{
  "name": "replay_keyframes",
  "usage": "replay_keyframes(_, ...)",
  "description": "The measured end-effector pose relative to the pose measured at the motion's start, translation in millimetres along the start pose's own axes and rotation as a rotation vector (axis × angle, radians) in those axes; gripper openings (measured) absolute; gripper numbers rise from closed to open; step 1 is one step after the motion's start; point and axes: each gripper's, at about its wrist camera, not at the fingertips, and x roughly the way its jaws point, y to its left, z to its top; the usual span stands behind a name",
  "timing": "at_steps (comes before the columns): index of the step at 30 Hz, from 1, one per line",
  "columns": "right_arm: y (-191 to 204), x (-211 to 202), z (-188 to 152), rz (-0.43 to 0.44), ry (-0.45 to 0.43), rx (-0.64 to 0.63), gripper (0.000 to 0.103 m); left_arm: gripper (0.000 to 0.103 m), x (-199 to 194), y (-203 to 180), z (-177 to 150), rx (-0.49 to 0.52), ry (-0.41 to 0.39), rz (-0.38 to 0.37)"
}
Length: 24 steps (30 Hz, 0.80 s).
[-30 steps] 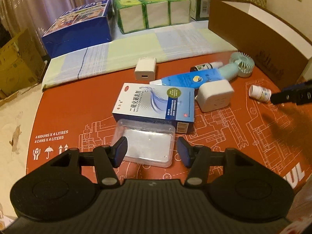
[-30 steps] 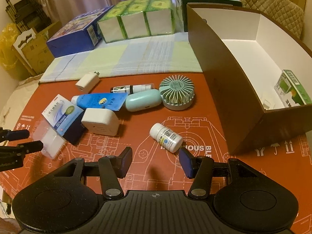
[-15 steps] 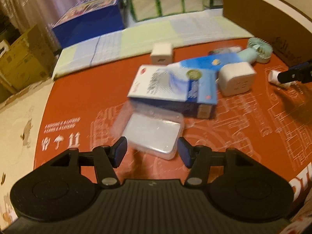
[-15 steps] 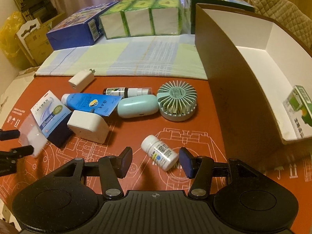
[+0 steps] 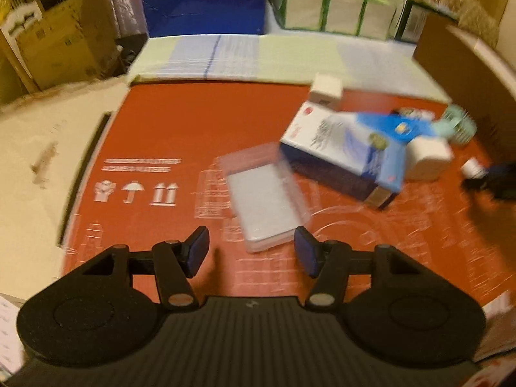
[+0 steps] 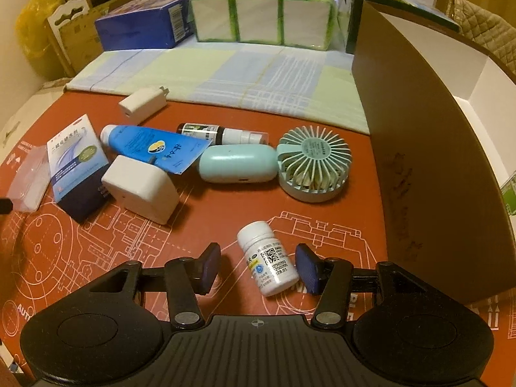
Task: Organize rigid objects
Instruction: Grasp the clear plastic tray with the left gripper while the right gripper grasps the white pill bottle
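Observation:
My right gripper is open, its fingers on either side of a white pill bottle that lies on the red mat, closer to the right pad. My left gripper is open just in front of a clear plastic case lying flat on the mat; the view is blurred. Beyond lie a blue-and-white medicine box, a white plug cube, a blue tube, a mint fan with its mint handle, a small dark bottle and a white charger.
A tall brown cardboard box with a white inside stands at the right, holding a green packet. A checked cloth, tissue packs and a blue carton lie behind. The mat's left edge drops to the floor.
The right gripper has moved forward so the pill bottle now lies between its fingers. The left gripper has swung left, so the plastic case and the medicine box now sit further right.

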Motion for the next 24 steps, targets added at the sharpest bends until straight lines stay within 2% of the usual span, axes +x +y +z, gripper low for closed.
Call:
replay_keyframes(1,1,2,0,0.000,0.013,0.004,0.028,0.059,-1,-1,3,-0.016,-0.002,-0.018)
replay_keyframes(3,2,1,-1,-0.008,0.006,0.013,0.024,0.061,1,-6,10,-0.029,-0.004,-0.028)
replay_keyframes(12,-1,-1,-1,0.010,0.007,0.072,0.024,0.061,35,-6,29,-0.094,0.067,-0.015)
replay_keyframes(24,-2,4,5,0.012,-0.011,0.121,0.024,0.054,55,-2,35,-0.057,0.081,0.016)
